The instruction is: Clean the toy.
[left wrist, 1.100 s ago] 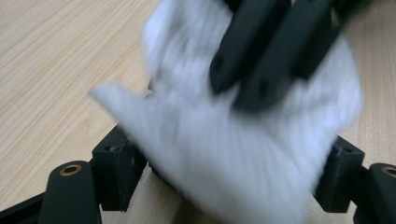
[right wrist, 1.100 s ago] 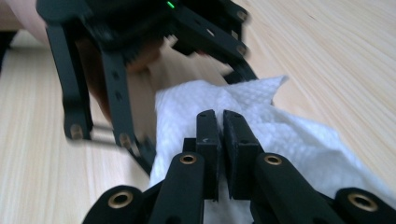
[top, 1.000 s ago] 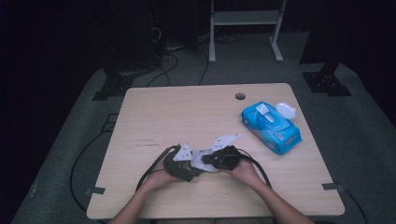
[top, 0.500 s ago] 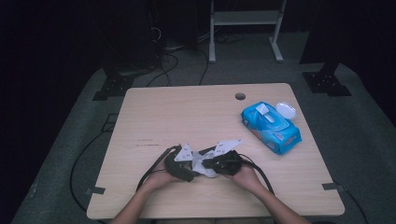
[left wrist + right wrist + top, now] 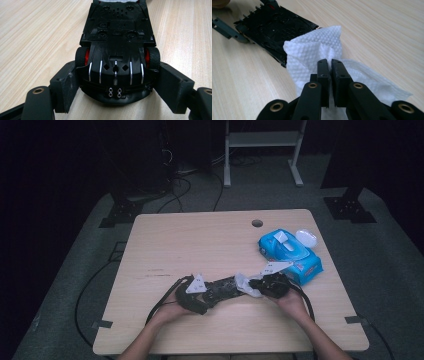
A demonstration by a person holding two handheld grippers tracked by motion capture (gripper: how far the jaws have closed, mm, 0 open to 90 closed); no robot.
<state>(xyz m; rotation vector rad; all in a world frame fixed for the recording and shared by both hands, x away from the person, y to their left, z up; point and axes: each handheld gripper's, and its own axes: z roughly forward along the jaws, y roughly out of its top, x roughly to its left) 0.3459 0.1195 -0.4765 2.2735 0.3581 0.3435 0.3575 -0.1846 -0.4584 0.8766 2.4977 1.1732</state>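
left gripper (image 5: 115, 82) pinching upturned toy car (image 5: 117, 47) near tabletop's (image 5: 200, 240) front edge, right gripper (image 5: 330, 62) pressed onto white wipe (image 5: 312, 53) touching car's end

I see the toy car (image 5: 223, 289) lying upside down on the table (image 5: 200, 245) near the front edge, between my left gripper (image 5: 202, 296) and right gripper (image 5: 257, 285). The wipe (image 5: 317, 53) sits at the car's right end, probably touching it. The wipe pack (image 5: 290, 252) lies behind, toward the right edge.
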